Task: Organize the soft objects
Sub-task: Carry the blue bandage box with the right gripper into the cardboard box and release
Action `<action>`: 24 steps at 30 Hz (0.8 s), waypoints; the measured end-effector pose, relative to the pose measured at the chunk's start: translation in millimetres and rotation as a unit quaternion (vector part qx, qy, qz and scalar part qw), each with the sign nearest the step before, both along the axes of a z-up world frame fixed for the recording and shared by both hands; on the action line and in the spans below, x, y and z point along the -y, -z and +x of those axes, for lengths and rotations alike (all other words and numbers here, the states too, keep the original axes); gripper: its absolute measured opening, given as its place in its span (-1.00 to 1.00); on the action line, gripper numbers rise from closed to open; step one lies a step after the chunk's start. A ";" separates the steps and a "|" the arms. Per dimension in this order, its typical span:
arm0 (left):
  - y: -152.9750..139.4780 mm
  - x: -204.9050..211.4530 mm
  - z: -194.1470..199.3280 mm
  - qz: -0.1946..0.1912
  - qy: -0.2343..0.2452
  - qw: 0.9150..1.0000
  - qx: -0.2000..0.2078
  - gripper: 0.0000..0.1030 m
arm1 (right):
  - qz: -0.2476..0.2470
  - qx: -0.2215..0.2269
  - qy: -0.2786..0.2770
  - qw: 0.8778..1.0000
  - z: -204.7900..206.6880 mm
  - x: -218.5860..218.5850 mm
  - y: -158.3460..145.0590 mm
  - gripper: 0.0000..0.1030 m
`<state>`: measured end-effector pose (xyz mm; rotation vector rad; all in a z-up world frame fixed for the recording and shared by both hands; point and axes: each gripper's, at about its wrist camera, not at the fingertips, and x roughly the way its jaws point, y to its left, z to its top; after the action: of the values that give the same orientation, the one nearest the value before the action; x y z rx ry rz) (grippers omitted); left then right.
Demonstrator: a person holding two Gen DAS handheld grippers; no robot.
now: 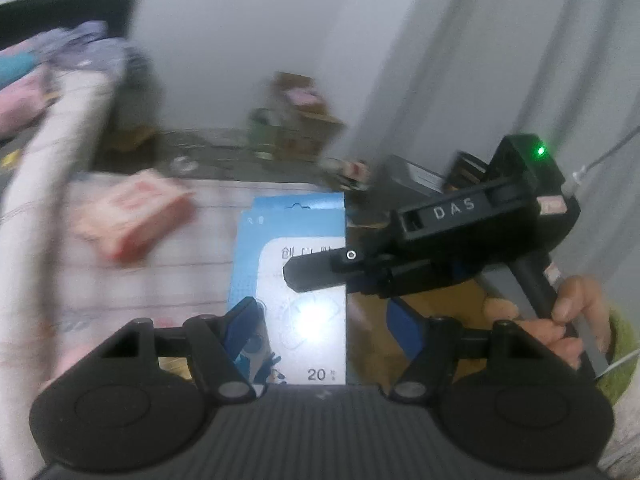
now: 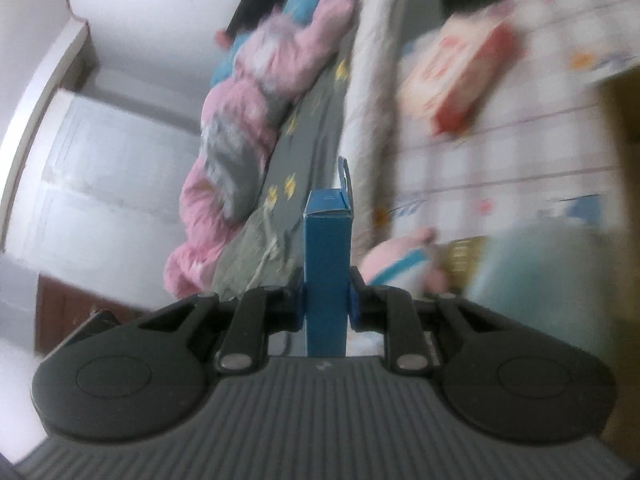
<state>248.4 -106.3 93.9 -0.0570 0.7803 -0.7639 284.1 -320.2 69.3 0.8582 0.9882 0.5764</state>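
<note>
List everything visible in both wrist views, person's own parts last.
blue box: 1, blue with white front, clamped edge-on in the right gripper
red-and-white carton: 1, lying on the checked cloth
checked cloth: 1, white with pale lines, under the carton
pink padded garment: 1, pink and grey, heaped on the grey bedding
plush toy: 1, pink and white, blurred, right of the blue box
left gripper: open, blue pads
right gripper: shut on the blue box
hand: 1, on the right gripper's handle

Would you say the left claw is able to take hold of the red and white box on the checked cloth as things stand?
Probably yes. The left claw stands open and pinches nothing, though the blue box, held by the right claw, hangs before it; the red and white box lies unobstructed farther left.
</note>
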 end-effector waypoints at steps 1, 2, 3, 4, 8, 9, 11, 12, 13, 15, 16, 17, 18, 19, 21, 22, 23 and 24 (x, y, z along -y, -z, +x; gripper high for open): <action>0.4 16.9 -1.7 0.003 0.012 1.000 0.002 0.39 | -0.006 0.004 0.016 1.000 -11.7 19.0 -3.0 -0.64; 1.8 32.9 -3.5 0.004 0.023 1.000 0.000 0.39 | -0.011 0.006 0.032 0.999 -22.1 36.6 -5.8 -0.64; 4.0 47.4 -6.1 0.004 0.034 0.999 -0.002 0.39 | -0.016 0.007 0.047 0.999 -32.7 54.7 -8.0 -0.64; 6.0 60.3 -7.7 0.005 0.041 0.999 -0.002 0.39 | -0.024 0.009 0.061 0.998 -41.5 70.1 -8.8 -0.64; 18.8 91.1 -8.8 0.014 0.048 0.999 -0.005 0.40 | -0.075 0.005 0.115 0.991 -70.5 132.1 -6.9 -0.64; 22.1 95.4 -7.6 0.017 0.047 0.999 -0.009 0.40 | -0.092 0.002 0.124 0.988 -74.1 146.8 -3.9 -0.64; 27.2 98.1 -5.7 0.023 0.043 0.999 -0.013 0.40 | -0.125 -0.012 0.131 0.983 -74.0 169.6 6.6 -0.64; 29.7 97.3 -4.7 0.027 0.038 0.999 -0.013 0.40 | -0.139 -0.020 0.130 0.981 -71.3 178.2 14.5 -0.64; 31.1 95.8 -4.3 0.031 0.032 0.999 -0.013 0.41 | -0.149 -0.033 0.129 0.980 -66.5 187.1 24.9 -0.64; 32.5 91.2 -2.7 0.037 0.018 0.999 -0.014 0.41 | -0.156 -0.063 0.115 0.979 -52.1 200.0 49.4 -0.64; 32.7 86.8 -4.3 0.040 0.010 0.999 -0.014 0.41 | -0.163 -0.075 0.109 0.978 -42.8 203.8 63.2 -0.64; 33.3 82.2 -4.7 0.045 0.002 0.999 -0.014 0.41 | -0.169 -0.084 0.100 0.977 -34.9 203.6 73.9 -0.64; 32.5 79.8 -2.6 0.048 -0.006 0.999 -0.014 0.41 | -0.179 -0.090 0.087 0.976 -24.7 203.4 85.5 -0.63; 33.1 74.9 -2.3 0.051 -0.014 0.998 -0.015 0.41 | -0.193 -0.092 0.078 0.974 -16.5 202.3 93.6 -0.62; 32.3 64.8 -2.1 0.056 -0.026 0.998 -0.016 0.41 | -0.222 -0.095 0.055 0.969 1.7 196.0 108.6 -0.60; 33.3 59.5 -1.9 0.058 -0.034 0.998 -0.016 0.42 | -0.241 -0.096 0.047 0.965 9.6 191.5 116.1 -0.59; 32.7 55.7 -1.0 0.059 -0.039 0.997 -0.016 0.42 | -0.264 -0.098 0.048 0.958 14.1 190.2 121.2 -0.56; 33.4 51.6 -0.5 0.059 -0.043 0.997 -0.017 0.42 | -0.288 -0.102 0.048 0.951 18.0 186.7 124.3 -0.45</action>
<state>247.9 -157.9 60.5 0.0024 0.8476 -0.6351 302.1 -507.0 -55.0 0.4404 1.2133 0.0952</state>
